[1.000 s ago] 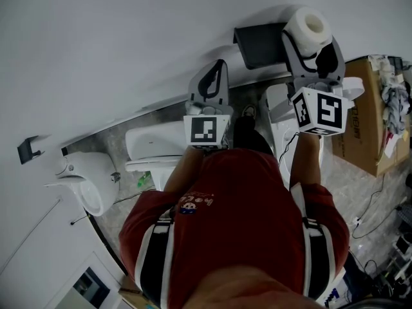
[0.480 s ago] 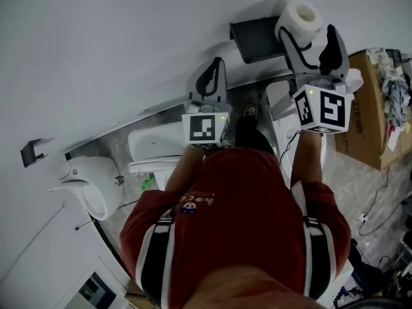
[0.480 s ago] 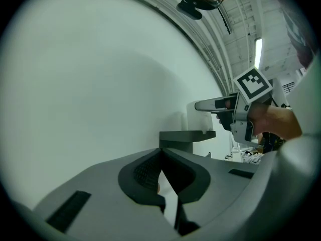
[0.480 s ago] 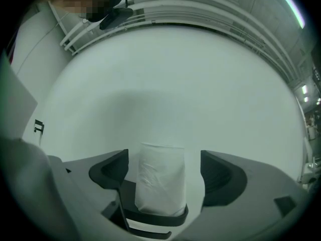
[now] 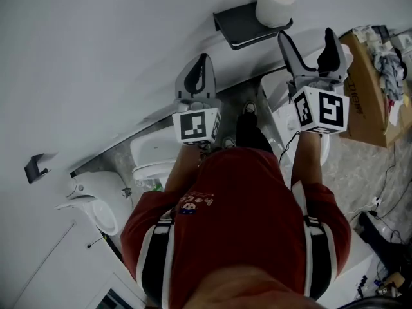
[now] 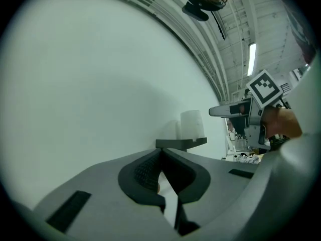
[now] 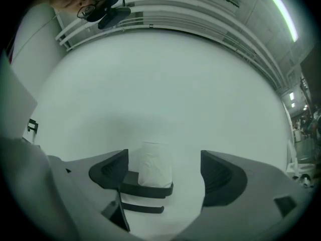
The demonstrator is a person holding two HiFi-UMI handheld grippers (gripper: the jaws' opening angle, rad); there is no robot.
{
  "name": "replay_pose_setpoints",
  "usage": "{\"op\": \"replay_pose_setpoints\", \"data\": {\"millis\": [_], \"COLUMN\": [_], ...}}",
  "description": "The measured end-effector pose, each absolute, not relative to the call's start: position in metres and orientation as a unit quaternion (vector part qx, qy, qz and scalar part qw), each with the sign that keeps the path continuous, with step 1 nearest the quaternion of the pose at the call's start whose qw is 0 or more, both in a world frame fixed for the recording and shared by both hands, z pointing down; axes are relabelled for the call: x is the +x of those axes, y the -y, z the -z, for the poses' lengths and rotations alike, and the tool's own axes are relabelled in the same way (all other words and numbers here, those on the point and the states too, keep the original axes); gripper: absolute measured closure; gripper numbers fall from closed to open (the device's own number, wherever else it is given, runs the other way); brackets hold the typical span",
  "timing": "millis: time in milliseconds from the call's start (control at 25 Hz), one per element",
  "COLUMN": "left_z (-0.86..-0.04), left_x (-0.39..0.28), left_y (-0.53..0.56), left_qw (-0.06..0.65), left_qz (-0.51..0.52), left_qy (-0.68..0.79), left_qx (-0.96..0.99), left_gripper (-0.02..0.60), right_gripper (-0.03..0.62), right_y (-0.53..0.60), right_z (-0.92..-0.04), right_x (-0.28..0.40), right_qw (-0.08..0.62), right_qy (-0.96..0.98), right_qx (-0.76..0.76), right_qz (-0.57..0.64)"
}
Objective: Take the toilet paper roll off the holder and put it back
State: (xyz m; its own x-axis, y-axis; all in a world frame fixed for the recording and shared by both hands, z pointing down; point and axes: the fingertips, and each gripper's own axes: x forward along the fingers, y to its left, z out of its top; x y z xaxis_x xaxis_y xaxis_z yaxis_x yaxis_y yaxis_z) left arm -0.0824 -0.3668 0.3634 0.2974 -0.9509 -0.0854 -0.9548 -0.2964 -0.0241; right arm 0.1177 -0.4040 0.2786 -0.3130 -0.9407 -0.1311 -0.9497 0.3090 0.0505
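On the dark wall holder (image 5: 239, 26) the toilet paper roll (image 5: 275, 3) stands upright. Near the holder, the right gripper (image 5: 307, 36) has jaws that have just been opening and stand wide, empty. The left gripper (image 5: 201, 60) has its jaws closed on nothing.

White wall (image 5: 96, 44), plain. White toilet (image 5: 151, 152) at the wall's foot. Second white fixture (image 5: 96, 211) at lower left, near a small dark wall bracket (image 5: 35, 166). Cardboard box (image 5: 367, 108) at right, with crumpled cloths (image 5: 386, 60) on top. Pale tiled floor (image 5: 360, 172) with loose cables (image 5: 380, 201). Ceiling tube light (image 7: 283, 11), lit.
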Motion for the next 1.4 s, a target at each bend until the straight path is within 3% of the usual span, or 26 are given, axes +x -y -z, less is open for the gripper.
{"op": "replay_pose_setpoints", "data": {"millis": [560,800,1400], "left_z": [-0.375,-0.390,-0.406], "left_x": [-0.051,-0.050,-0.080], "left_y": [0.324,0.309,0.292], "left_qw": [0.026,0.019,0.022], "left_qz": [-0.038,-0.015,-0.002], "left_qy": [-0.549,-0.549,-0.586], "left_qx": [-0.835,-0.836,-0.810], "left_gripper": [0.563,0.563,0.563], "right_gripper": [0.149,0.160,0.168], "right_y": [0.329,0.311,0.295], "right_z": [-0.324,-0.351,-0.399], "right_x": [0.155,0.167,0.128], "right_qw": [0.004,0.043,0.025], "right_qy": [-0.778,-0.763,-0.789], "right_qx": [-0.627,-0.646,-0.614], "right_qz": [-0.033,0.004,0.006]}}
